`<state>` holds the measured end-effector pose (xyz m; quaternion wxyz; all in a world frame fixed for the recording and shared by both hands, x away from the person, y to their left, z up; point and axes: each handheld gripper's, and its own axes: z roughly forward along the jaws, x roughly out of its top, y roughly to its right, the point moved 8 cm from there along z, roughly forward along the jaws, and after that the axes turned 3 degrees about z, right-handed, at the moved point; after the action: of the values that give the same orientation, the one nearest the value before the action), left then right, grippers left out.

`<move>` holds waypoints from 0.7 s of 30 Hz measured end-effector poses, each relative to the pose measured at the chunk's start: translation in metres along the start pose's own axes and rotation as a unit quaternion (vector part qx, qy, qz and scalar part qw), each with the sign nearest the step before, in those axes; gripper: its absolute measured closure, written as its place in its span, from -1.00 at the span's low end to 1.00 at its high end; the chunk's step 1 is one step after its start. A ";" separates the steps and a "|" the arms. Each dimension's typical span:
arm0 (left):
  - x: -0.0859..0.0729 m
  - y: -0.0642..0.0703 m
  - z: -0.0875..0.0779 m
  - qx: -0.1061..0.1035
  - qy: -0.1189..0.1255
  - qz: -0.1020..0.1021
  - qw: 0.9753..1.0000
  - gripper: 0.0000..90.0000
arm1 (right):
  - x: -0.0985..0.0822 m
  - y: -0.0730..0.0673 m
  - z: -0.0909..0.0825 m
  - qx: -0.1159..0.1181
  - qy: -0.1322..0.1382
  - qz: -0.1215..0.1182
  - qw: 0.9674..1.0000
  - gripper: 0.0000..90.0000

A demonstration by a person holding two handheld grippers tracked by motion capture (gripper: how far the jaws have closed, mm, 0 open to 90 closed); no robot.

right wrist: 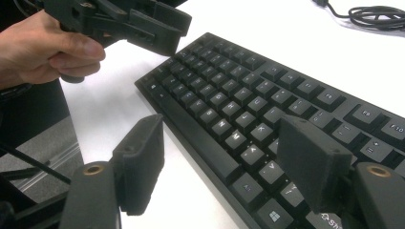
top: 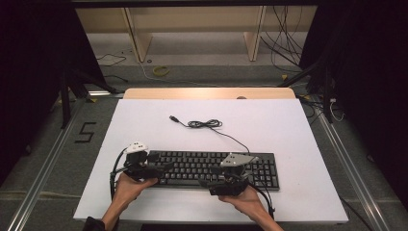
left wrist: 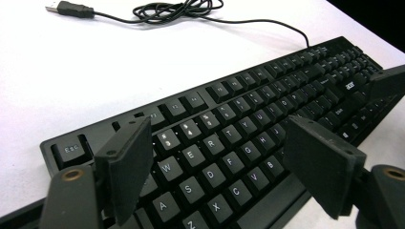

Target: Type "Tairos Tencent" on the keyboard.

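A black keyboard lies on the white board near its front edge. Its cable coils behind it and ends in a USB plug. My left gripper hovers at the keyboard's left end. In the left gripper view this gripper stands open above the letter keys, with nothing pinched. My right gripper sits at the keyboard's front edge. In the right gripper view it is open, its jaws straddling the front edge of the keyboard without pressing on it. The left gripper and its hand show farther off.
The white board covers a wooden table whose far edge shows. Bare white surface lies behind and to the right of the keyboard. On the floor beyond stand wooden shelf legs, with loose cables nearby. Metal rails run along both sides.
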<state>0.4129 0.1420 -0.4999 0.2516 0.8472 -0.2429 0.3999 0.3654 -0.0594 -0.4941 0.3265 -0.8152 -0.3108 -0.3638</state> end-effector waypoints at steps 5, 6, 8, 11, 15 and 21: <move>0.000 -0.004 0.004 0.011 -0.011 0.000 1.000 -0.32 | -0.001 0.000 0.000 0.000 -0.001 0.000 1.000 -0.24; -0.001 -0.005 0.006 0.012 -0.014 0.001 1.000 -0.29 | -0.001 0.000 0.000 0.000 -0.001 0.000 1.000 -0.24; -0.003 -0.007 0.009 0.016 -0.022 -0.001 1.000 -0.26 | -0.001 0.000 0.001 0.000 -0.001 0.000 1.000 -0.24; -0.007 -0.008 0.012 0.016 -0.032 -0.001 0.999 -0.15 | 0.000 0.000 0.000 0.001 -0.001 0.001 1.000 -0.24; -0.008 -0.010 0.014 0.020 -0.037 0.002 0.999 0.02 | -0.001 -0.001 0.001 0.001 -0.001 -0.001 1.000 -0.24; -0.010 -0.010 0.018 0.027 -0.048 0.021 0.998 0.36 | 0.000 -0.001 0.000 0.001 -0.001 0.000 1.000 -0.24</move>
<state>0.4234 0.1401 -0.5203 0.2086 0.8668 -0.2616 0.3699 0.3648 -0.0588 -0.4944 0.3269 -0.8153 -0.3111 -0.3628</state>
